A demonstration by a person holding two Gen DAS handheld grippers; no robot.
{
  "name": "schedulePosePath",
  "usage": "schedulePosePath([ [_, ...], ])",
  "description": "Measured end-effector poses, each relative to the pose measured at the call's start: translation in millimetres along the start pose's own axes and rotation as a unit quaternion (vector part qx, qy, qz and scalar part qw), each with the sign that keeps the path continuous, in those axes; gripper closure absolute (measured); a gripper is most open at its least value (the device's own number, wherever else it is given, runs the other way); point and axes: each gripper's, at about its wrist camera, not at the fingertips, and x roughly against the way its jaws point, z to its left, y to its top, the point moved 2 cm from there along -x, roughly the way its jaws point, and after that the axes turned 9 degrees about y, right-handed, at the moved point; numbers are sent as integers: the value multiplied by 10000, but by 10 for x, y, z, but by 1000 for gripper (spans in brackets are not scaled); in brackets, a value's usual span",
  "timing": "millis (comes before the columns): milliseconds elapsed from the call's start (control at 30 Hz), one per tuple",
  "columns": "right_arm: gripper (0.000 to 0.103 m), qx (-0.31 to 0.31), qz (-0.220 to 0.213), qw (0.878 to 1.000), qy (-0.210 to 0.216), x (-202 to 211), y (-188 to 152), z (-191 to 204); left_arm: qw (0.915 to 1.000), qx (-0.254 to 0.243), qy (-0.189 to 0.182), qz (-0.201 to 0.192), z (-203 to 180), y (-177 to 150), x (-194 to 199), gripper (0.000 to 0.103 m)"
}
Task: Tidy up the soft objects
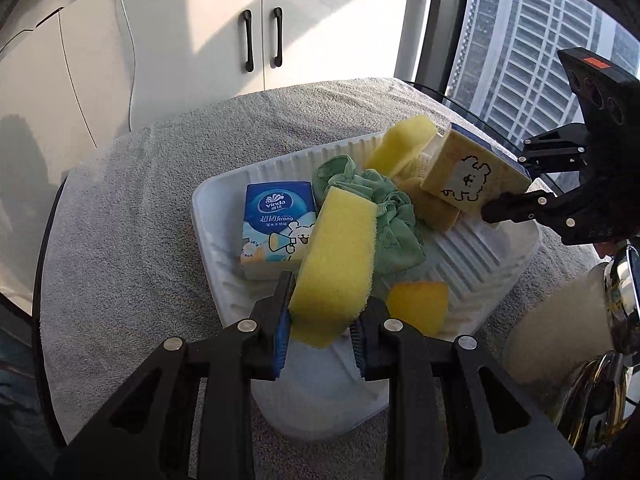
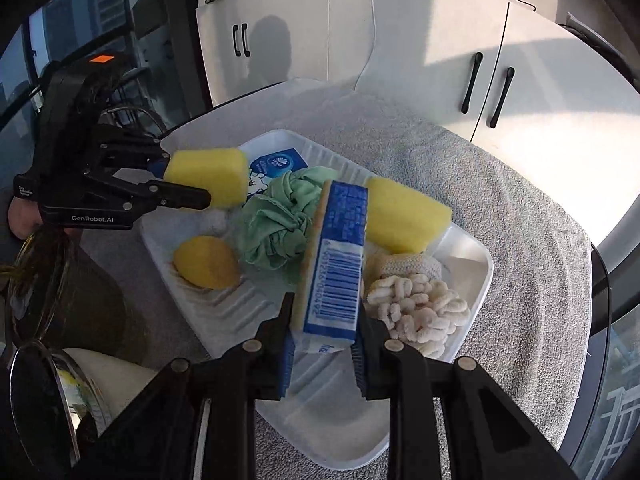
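A white ribbed tray (image 1: 472, 252) (image 2: 224, 312) sits on a grey towel. My left gripper (image 1: 320, 320) is shut on a yellow sponge (image 1: 336, 264), held above the tray's near edge; the same gripper (image 2: 180, 184) and sponge (image 2: 208, 178) show in the right wrist view. My right gripper (image 2: 322, 340) is shut on a tissue pack (image 2: 336, 264) with a barcode, held over the tray; the left wrist view shows it (image 1: 472, 176) at the right. In the tray lie a blue Vinda tissue pack (image 1: 272, 224), a green cloth (image 2: 280, 220), another yellow sponge (image 2: 404, 216), a round yellow piece (image 2: 206, 262) and a white chenille pad (image 2: 416, 312).
The grey towel (image 1: 120, 240) covers a round table with a dark rim. White cabinets (image 1: 200, 40) stand behind. A window with buildings (image 1: 520, 40) is at the right. A shiny metal object (image 2: 36, 320) sits at the table's edge by the tray.
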Motion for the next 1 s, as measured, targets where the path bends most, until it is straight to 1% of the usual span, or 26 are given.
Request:
schedulePosePath([
  [67,76,-32,15,10000,16,-5,-23,-25,10000,29,-10,-13,3,-9,-1,77],
  [233,75,-153,39,9999,23,-7,-91,-84,10000,97,6,2,18,-26,-24,77],
  [400,74,-145,-18,9999,0,14,-105,-86,9999,130,62,7,22,-47,-38,76],
  [467,67,-167,-61,9998,7,41,-104,-81,9999,144,86,19,25,-47,-52,66],
  [500,61,-183,-88,9998,15,57,-103,-83,9998,152,91,12,25,-52,-55,54],
  [533,58,-188,-118,9998,7,72,-103,-85,9998,163,96,-2,24,-56,-51,45],
  [567,58,-191,-132,9997,4,83,-104,-88,9998,174,107,-16,23,-62,-48,42],
  [633,57,-207,-149,9997,-21,104,-102,-97,9997,199,93,-92,33,-60,-25,28],
  [667,57,-222,-168,9996,-28,120,-104,-101,9997,216,86,-122,40,-57,-12,25],
  [733,56,-238,-229,9994,-44,160,-101,-102,9995,264,108,-145,60,-50,8,12],
  [833,54,-261,-325,9991,-64,239,-90,-107,9992,332,148,-193,97,-53,57,6],
  [1000,50,-313,-506,9982,-106,365,-56,-114,9976,512,265,-378,184,-65,214,6],
])
